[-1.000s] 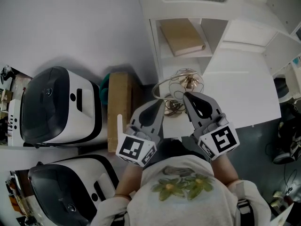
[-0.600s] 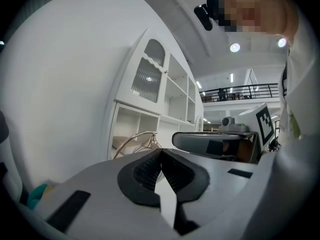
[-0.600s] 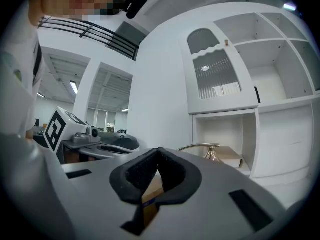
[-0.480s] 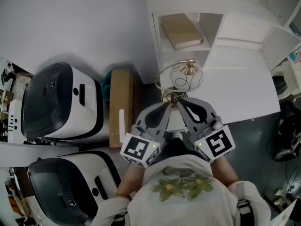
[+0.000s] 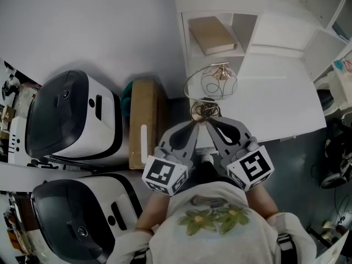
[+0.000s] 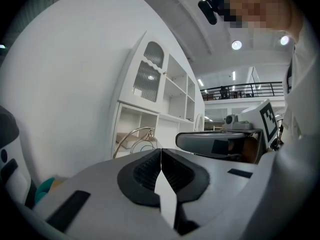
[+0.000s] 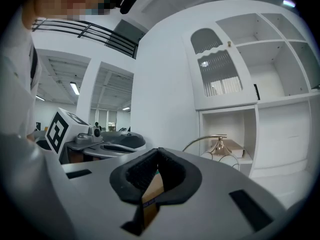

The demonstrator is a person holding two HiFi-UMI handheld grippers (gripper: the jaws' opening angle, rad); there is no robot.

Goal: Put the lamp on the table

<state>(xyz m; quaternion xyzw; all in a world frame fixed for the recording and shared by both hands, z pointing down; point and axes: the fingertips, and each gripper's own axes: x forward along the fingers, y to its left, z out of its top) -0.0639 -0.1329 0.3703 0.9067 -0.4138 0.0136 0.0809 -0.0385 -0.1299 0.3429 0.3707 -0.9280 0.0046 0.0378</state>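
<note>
The lamp [image 5: 212, 83], a gold arc with a wire globe shade, stands upright on the white table [image 5: 280, 100] near its left front corner, with its base [image 5: 204, 111] just ahead of my fingertips. My left gripper [image 5: 194, 124] and right gripper [image 5: 211, 124] sit side by side just short of that base, both shut and empty. The left gripper view has the pads [image 6: 150, 170] pressed together and the lamp's arc [image 6: 131, 135] beyond them. In the right gripper view the jaws are closed too, with the lamp [image 7: 219, 145] ahead to the right.
A white shelf unit [image 5: 190, 48] behind the table holds a tan book [image 5: 212, 34]. On the floor to the left lies a long cardboard box [image 5: 143, 122] with a teal thing [image 5: 125, 95] by it. Two white-and-black machines [image 5: 71, 120] [image 5: 82, 219] stand further left.
Both grippers have drawn back toward the person, from either side of the lamp's base to just short of it. The lamp stays standing on the table.
</note>
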